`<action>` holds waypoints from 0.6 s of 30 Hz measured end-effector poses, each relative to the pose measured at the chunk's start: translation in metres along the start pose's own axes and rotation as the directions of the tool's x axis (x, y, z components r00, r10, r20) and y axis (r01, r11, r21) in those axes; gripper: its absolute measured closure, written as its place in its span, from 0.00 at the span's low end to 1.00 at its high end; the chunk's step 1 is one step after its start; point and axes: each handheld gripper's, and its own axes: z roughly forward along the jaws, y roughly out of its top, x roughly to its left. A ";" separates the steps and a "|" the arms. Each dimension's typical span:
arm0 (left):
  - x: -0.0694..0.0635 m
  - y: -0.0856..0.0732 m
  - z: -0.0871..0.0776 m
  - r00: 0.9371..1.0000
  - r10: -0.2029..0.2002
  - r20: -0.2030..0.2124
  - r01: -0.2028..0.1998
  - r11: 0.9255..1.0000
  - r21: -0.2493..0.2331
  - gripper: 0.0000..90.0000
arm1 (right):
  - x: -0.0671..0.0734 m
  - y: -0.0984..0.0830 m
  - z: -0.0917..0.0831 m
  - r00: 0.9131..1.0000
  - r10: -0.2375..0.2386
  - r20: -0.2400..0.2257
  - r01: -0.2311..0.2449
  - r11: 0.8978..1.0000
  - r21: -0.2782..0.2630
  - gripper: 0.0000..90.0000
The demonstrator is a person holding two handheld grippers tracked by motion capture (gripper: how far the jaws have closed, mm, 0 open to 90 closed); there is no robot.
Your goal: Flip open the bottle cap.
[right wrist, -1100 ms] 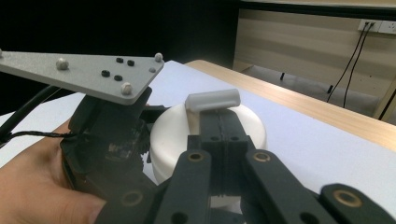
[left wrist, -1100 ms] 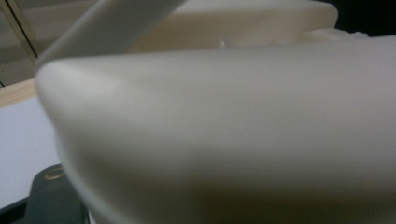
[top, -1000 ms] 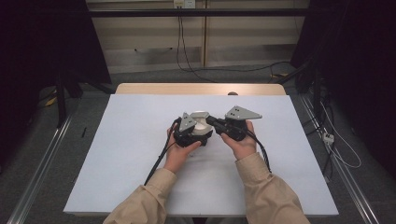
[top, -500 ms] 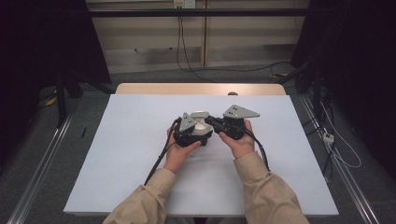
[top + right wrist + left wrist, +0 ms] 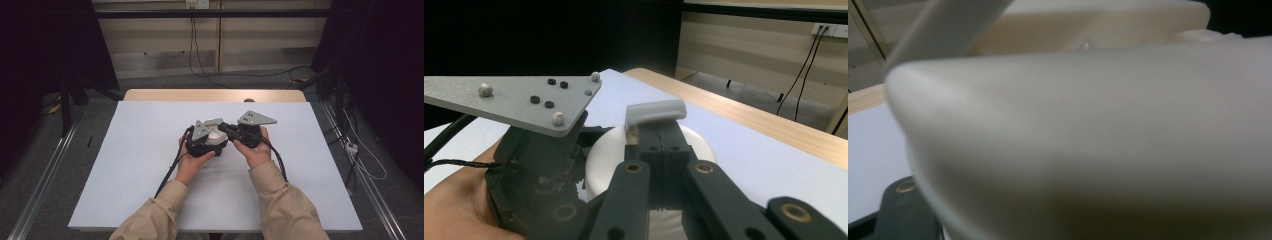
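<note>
A white round object (image 5: 216, 136) sits between my two grippers at the middle of the white table (image 5: 130, 165). My left gripper (image 5: 202, 141) holds it from the left. In the left gripper view its cream body (image 5: 1088, 140) presses close to the camera, and one dark jaw edge shows at the lower left. My right gripper (image 5: 655, 135) comes from the right, its jaws shut on a thin white tab with a small bar (image 5: 655, 111) on top of the round body (image 5: 599, 160). The left gripper's grey plate (image 5: 519, 100) is right beside it.
Both hands (image 5: 192, 165) rest on the white table, with beige sleeves (image 5: 280, 205) coming in from the bottom. Black cables (image 5: 167, 175) trail back from the grippers. A wooden strip (image 5: 215, 95) runs along the far edge, with dark floor and rails around.
</note>
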 end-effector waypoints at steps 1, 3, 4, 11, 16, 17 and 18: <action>0.000 0.000 0.000 1.000 -0.001 0.000 0.001 1.000 0.000 0.21 | 0.000 0.000 0.000 1.000 -0.001 0.001 0.001 1.000 0.002 1.00; 0.000 0.000 0.000 1.000 0.000 0.001 0.000 1.000 0.001 0.21 | 0.000 0.001 0.000 1.000 -0.003 0.003 0.003 1.000 0.000 1.00; 0.000 0.000 0.000 1.000 -0.002 0.001 0.002 1.000 -0.001 0.21 | 0.001 0.001 0.000 1.000 -0.004 0.003 0.004 1.000 -0.001 1.00; 0.000 0.000 0.000 1.000 -0.001 0.000 0.001 1.000 0.000 0.21 | 0.000 0.003 -0.002 1.000 0.005 0.003 -0.005 1.000 -0.010 1.00; 0.000 0.000 0.000 1.000 0.002 -0.002 -0.002 1.000 0.003 0.21 | 0.001 0.005 0.000 1.000 -0.001 -0.001 0.001 1.000 0.000 1.00; 0.000 0.000 0.000 1.000 0.005 -0.001 -0.005 1.000 0.006 0.21 | 0.001 0.006 0.001 1.000 0.002 -0.004 -0.002 1.000 -0.001 1.00; 0.000 0.000 0.000 1.000 -0.001 0.000 0.001 1.000 0.002 0.21 | 0.001 0.006 0.001 1.000 0.004 -0.004 -0.004 1.000 -0.003 1.00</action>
